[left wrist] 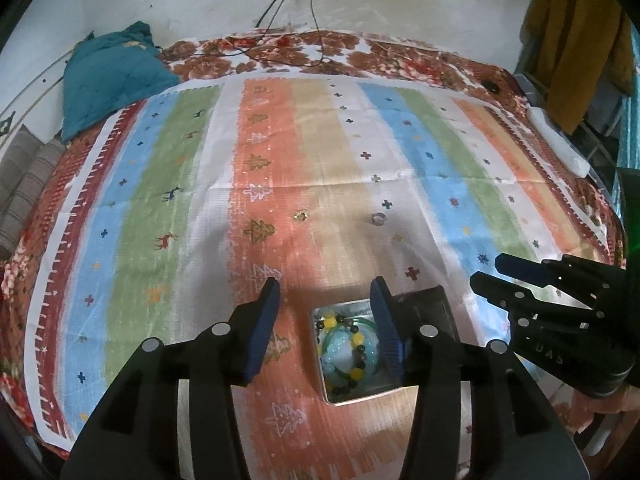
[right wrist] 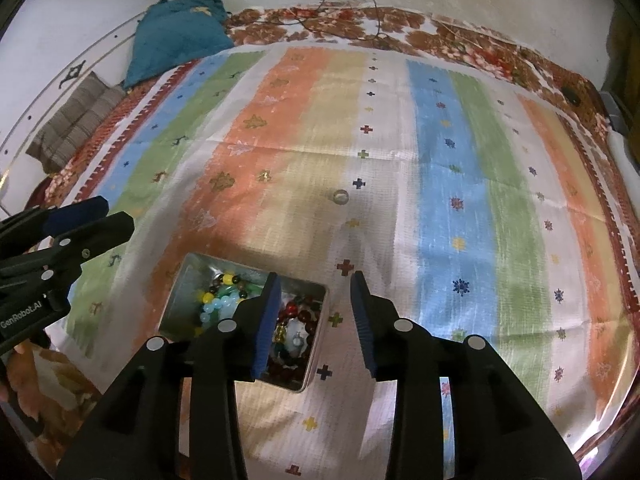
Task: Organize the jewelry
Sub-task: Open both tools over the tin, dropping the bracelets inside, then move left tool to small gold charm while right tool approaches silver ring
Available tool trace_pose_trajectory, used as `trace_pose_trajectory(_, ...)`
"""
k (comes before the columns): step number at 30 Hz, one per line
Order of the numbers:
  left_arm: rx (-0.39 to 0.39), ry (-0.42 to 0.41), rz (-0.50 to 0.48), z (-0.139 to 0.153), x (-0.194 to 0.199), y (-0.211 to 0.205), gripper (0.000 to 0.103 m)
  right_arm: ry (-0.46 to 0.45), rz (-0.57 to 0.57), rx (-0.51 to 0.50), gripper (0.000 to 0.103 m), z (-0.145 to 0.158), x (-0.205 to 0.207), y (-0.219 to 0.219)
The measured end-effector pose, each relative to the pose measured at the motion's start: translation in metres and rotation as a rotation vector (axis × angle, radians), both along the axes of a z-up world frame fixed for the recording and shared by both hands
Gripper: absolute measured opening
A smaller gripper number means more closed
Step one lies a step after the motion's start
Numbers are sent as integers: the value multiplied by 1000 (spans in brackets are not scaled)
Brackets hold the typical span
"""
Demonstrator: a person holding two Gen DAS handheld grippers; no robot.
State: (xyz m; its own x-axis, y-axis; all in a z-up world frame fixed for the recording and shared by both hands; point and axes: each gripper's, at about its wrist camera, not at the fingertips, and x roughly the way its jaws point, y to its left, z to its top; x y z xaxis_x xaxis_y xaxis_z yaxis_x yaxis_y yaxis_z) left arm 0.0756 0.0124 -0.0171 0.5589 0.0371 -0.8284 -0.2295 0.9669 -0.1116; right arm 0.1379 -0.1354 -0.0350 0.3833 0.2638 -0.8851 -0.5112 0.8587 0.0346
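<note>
Both tongs hang apart and empty, left tongs (left wrist: 326, 320) over the beads (left wrist: 350, 348) in the tin (right wrist: 176, 296), right tongs (right wrist: 314, 320) beside it.

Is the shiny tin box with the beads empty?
No, the tin box holds many coloured beads and bracelets, as the right wrist view shows.

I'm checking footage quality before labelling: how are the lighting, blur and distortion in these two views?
Left wrist view: strong fisheye bending of the striped cloth, dim, shadow beneath the left tool. Right wrist view: same curvature, soft grainy focus, glare at the cloth's lower right edge, beads in the tin still distinguishable.
</note>
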Motion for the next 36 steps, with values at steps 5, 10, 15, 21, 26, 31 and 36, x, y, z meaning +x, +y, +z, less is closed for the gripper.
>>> trace_pose_trajectory(5,6,25,12,-6,15,2,50,14,-9,-16,37,-6,9,5)
trace_pose_trajectory(10,21,55,26,-13,31,7,55,6,2,-29,44,-8,15,11)
trace_pose_trajectory(15,9,75,52,-20,47,16,55,25,-12,-30,46,-13,27,14)
trace_pose_trajectory(21,11,105,68,-30,64,24,55,65,-21,-45,46,-27,44,17)
trace_pose_trajectory(26,8,128,74,-39,75,29,55,85,-27,-47,46,-33,54,19)
trace_pose_trajectory(31,4,144,79,-45,82,32,55,101,-25,-55,46,-39,61,23)
trace_pose_trajectory(36,12,150,75,-47,88,32,55,125,-4,-54,46,-47,66,28)
